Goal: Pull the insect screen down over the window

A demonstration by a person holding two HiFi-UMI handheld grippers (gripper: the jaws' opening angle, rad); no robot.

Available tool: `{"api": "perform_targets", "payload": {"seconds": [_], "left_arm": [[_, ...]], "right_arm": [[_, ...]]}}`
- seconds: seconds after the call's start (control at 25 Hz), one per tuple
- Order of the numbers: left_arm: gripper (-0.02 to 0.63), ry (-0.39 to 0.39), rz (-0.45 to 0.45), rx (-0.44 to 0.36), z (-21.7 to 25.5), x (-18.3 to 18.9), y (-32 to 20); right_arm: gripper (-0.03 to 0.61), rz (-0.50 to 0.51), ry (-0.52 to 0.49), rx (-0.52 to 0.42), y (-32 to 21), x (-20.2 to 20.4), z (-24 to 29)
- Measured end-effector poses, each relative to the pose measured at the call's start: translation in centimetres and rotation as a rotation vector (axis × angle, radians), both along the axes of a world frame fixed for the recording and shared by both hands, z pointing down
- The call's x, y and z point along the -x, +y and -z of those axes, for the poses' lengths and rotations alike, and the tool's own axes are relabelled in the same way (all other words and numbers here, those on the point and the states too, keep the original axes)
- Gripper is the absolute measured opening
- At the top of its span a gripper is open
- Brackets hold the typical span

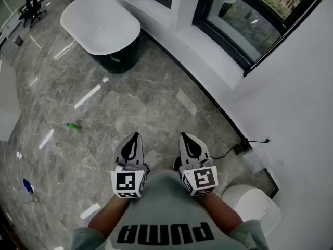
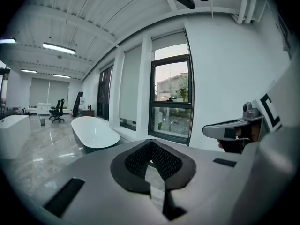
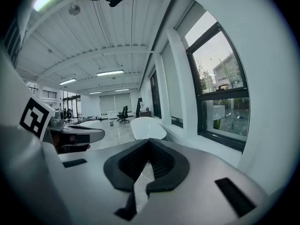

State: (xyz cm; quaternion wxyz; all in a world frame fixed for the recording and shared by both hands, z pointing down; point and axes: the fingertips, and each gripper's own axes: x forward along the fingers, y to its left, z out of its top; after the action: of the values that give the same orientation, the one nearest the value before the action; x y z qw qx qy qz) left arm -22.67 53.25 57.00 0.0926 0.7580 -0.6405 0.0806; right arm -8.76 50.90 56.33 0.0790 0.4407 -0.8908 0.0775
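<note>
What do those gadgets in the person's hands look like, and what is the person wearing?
The left gripper and right gripper each have a pale grey, tapered shell with black ribbed pads lining the jaws. Behind each sits a white cube printed with black square markers. The person wears a grey-green short-sleeved T-shirt with black lettering.

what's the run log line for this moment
left gripper: shut, empty | right gripper: shut, empty | both: side by side over floor | window: ahead right, untouched
</note>
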Motion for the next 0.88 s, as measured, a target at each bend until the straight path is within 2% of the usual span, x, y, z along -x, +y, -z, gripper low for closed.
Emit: {"api": "perform_targets", "payload": {"seconds": [0.32, 0.68, 0.88], "left_arm": [[0.012, 0.007, -0.019, 0.032, -0.4, -1.6, 0.6], [0.012, -0.007, -0.085, 0.016, 0.4, -3.8, -0.6], [0.012, -0.001, -0.107, 0.012, 0.1, -4.8, -1.4]], "right_arm": [[-0.006, -0.016, 0.013, 0.029, 0.6, -1.6, 0.0], [-0.006, -0.079, 0.007, 0.015, 0.0, -3.7, 0.8], [-0.006, -0.082, -0.004, 0.031, -0.5, -4.4, 0.3]]}}
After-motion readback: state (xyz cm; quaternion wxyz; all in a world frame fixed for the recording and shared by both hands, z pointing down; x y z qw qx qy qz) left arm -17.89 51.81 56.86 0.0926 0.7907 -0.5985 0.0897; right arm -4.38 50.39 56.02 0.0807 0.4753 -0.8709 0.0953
